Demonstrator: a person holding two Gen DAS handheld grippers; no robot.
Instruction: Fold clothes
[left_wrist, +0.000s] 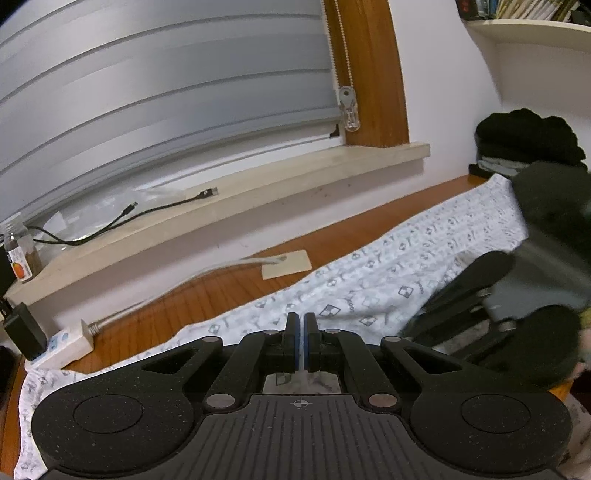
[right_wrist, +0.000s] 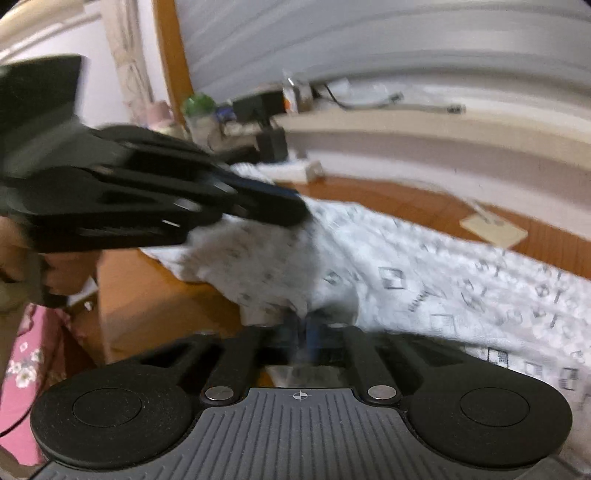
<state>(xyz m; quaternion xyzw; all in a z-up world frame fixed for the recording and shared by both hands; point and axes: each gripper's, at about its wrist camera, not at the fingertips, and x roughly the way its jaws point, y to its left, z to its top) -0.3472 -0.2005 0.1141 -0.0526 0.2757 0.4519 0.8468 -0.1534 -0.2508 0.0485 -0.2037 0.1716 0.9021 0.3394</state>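
Observation:
A white garment with a small grey print (left_wrist: 388, 273) lies stretched across the wooden table (left_wrist: 207, 291). My left gripper (left_wrist: 302, 325) is shut on its near edge; a thin strip of cloth shows between the blue pads. It also shows in the right wrist view (right_wrist: 291, 206), pinching a lifted fold. My right gripper (right_wrist: 308, 325) is shut on the same garment (right_wrist: 443, 266) at its near edge. In the left wrist view the right gripper (left_wrist: 417, 325) is blurred, low over the cloth at the right.
A window sill (left_wrist: 229, 206) with a black cable runs behind the table under a closed shutter. A white power strip (left_wrist: 62, 343) lies at the left and a beige card (left_wrist: 286, 264) past the garment. A pile of dark clothes (left_wrist: 528, 140) sits at the back right.

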